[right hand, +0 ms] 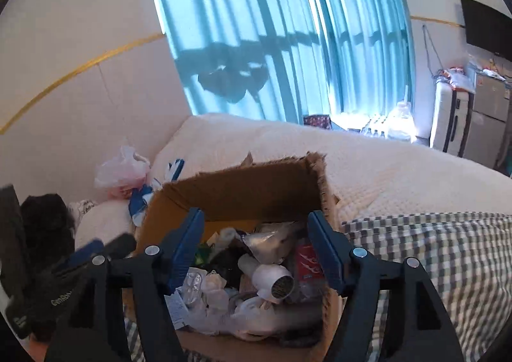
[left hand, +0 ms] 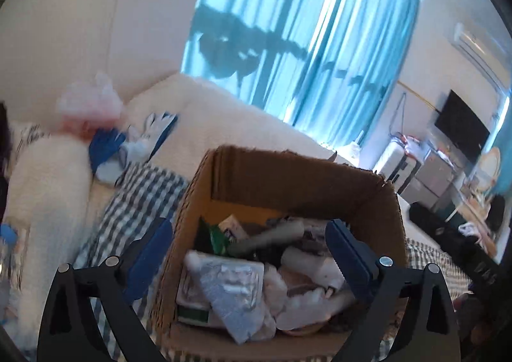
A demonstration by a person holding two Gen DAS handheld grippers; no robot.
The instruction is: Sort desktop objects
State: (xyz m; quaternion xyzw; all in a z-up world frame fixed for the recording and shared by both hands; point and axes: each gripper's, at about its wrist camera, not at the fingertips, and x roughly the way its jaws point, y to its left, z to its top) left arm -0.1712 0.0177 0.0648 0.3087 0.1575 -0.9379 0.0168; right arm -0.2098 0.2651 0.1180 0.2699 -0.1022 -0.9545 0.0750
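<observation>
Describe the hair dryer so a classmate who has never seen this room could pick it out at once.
Find the open cardboard box standing on the checked cloth on the bed. Among the clutter inside lies the hair dryer, near the box's front. Unlike the crumpled wrappers around it, it is a smooth white tube ending in a round dark grille.

The cardboard box stands open-topped on the bed, crammed with clutter and a white hair dryer on top. Right of it the checkered blanket lies clear; left, a pink plastic bag and blue-white cloths crowd the pillow.
</observation>
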